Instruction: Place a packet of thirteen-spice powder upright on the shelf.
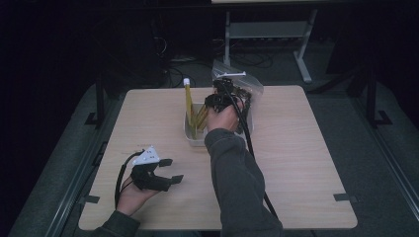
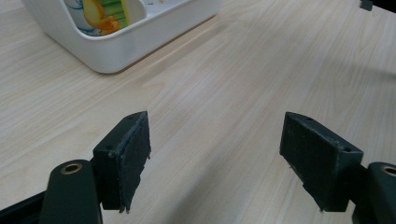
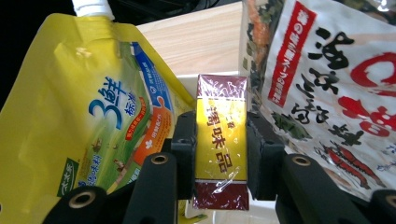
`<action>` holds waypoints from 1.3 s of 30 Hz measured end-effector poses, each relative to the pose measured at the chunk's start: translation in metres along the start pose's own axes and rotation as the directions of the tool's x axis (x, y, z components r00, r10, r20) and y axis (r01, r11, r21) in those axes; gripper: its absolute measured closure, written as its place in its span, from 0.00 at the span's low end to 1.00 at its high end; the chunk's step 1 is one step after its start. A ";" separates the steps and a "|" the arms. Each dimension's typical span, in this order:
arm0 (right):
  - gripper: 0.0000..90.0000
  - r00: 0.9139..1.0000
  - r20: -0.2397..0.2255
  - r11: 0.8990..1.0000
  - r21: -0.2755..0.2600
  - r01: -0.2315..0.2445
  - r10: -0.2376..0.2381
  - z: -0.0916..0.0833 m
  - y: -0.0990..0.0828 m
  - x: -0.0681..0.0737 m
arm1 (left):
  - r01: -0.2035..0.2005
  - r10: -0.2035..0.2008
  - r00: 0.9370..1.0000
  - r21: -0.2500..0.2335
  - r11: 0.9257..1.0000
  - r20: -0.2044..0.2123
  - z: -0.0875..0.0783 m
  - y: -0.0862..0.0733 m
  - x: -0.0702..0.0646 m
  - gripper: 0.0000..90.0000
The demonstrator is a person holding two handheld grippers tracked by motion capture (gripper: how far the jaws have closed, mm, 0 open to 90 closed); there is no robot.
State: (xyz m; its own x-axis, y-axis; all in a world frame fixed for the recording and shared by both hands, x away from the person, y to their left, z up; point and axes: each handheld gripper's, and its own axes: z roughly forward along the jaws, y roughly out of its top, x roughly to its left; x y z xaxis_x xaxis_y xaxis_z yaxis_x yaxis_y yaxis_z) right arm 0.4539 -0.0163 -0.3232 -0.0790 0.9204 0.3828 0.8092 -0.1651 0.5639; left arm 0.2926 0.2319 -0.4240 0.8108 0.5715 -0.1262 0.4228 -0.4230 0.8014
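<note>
- The right gripper [image 3: 220,154] is pinching a small box [image 3: 221,140], gold in the middle with dark red ends and wrapped in shiny film, one jaw pressing on each long side.
- That box is standing upright between the pads, hanging over the white bin [image 1: 190,134] near the far middle of the table [image 1: 296,163].
- In the right gripper view, a yellow spouted pouch [image 3: 88,116] with a white cap is sitting just to the left of the box, close against the jaw on that side.
- On the other side, a clear snack bag [image 3: 336,84] with big red and black lettering is crowding right up beside the box.
- From the high view, the right hand [image 1: 222,116] is reaching into the bin, with the pouch [image 1: 188,101] poking up tall out of it and the bag [image 1: 247,84] leaning at the far edge.
- The left gripper [image 1: 165,170] is resting low near the front left of the table, well apart from the bin, its jaws spread wide with nothing but bare wood between them.
- In the left gripper view, a corner of the white bin [image 2: 116,51] is showing farther off.
</note>
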 end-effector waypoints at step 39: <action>0.69 0.999 -0.038 1.000 -0.007 -0.013 0.013 0.007 -0.007 0.008 | -0.003 0.003 1.000 0.001 1.000 -0.001 0.000 0.000 0.000 0.27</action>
State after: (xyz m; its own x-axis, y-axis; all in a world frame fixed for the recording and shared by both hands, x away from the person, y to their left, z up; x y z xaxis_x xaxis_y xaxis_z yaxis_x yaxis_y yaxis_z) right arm 0.4518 -0.0055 -0.3297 -0.0909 0.9040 0.4179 0.8063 -0.1795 0.5636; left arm 0.2929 0.2322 -0.4238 0.8118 0.5707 -0.1237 0.4211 -0.4251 0.8012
